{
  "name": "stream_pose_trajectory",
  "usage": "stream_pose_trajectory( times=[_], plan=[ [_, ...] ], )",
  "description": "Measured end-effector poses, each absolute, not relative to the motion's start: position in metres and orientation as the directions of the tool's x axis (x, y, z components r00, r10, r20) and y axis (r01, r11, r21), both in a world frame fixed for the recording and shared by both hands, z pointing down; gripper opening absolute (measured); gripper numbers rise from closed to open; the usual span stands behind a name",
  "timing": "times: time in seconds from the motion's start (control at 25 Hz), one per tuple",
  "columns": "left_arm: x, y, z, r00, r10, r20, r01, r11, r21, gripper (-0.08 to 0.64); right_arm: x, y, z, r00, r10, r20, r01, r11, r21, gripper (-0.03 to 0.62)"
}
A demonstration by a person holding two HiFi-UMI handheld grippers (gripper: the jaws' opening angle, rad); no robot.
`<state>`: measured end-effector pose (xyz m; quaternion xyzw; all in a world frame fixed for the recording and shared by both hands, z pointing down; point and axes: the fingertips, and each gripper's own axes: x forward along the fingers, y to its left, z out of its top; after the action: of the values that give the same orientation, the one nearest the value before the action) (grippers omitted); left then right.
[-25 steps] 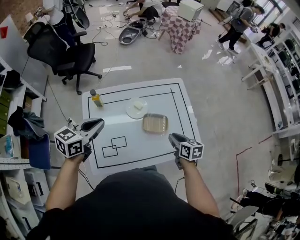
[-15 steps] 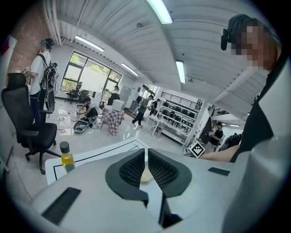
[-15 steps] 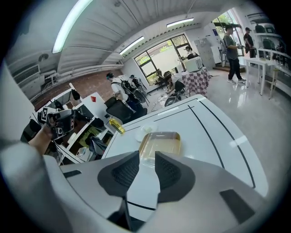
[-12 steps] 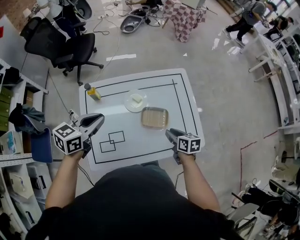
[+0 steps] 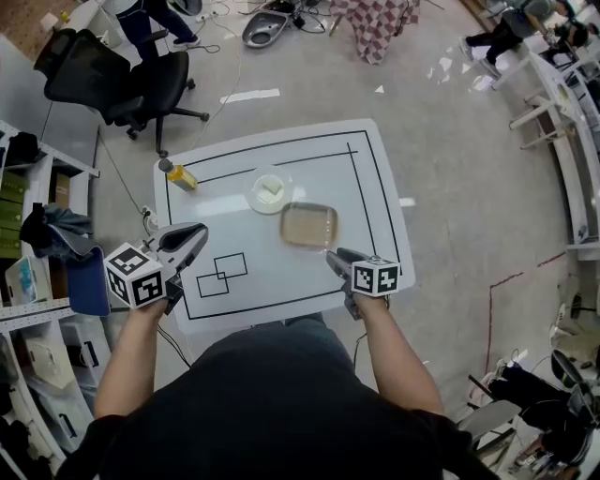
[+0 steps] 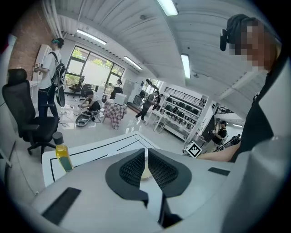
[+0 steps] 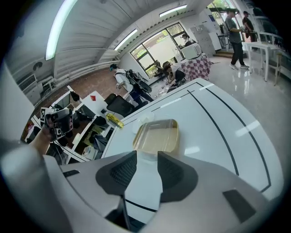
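A white table (image 5: 281,272) marked with black lines carries a small bottle of yellow liquid (image 5: 176,174), a white plate (image 5: 270,189) with a pale piece on it, and a clear amber rectangular container (image 5: 309,226). My left gripper (image 5: 192,239) hovers over the table's left side near two drawn overlapping rectangles (image 5: 223,276). Its jaws are shut with only a sliver between them (image 6: 146,152), and the bottle (image 6: 62,154) stands off to their left. My right gripper (image 5: 336,260) hangs over the near right part, open and empty (image 7: 147,157), pointing at the container (image 7: 155,135) just ahead.
A black office chair (image 5: 112,84) stands on the floor beyond the table's far left corner. Shelves with clutter (image 5: 37,244) run along the left. A checked-cloth table (image 5: 375,19) and several people are far off. White benches (image 5: 562,112) line the right.
The right jaws have spread a little wider and the container looms larger ahead of them. The left gripper stays shut. The head camera has pulled back, so the table looks smaller.
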<state>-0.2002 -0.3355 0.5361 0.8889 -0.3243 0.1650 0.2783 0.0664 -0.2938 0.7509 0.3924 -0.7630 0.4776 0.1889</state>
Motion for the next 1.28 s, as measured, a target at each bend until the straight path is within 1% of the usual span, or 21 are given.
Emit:
stream_pose_trajectory(
  times=[0.6,0.84,1.28],
  plan=[
    [-0.184,-0.346,0.570,0.719,-0.466,0.515,-0.686,-0.594,0.421,0.038,0.065,-0.304,0.799,-0.659,-0.343,0.669,-0.748,0.213,-0.628,0.191],
    [-0.176,-0.350,0.591,0.713,-0.448,0.539,-0.691,-0.579,0.433,0.038,0.064,-0.309,0.818,-0.679,-0.337,0.652,-0.727,0.185,-0.661,0.205],
    [-0.164,-0.357,0.608,0.713,-0.436,0.550,-0.692,-0.564,0.450,0.038,0.062,-0.314,0.834,-0.709,-0.319,0.629,-0.697,0.187,-0.692,0.213]
  ],
)
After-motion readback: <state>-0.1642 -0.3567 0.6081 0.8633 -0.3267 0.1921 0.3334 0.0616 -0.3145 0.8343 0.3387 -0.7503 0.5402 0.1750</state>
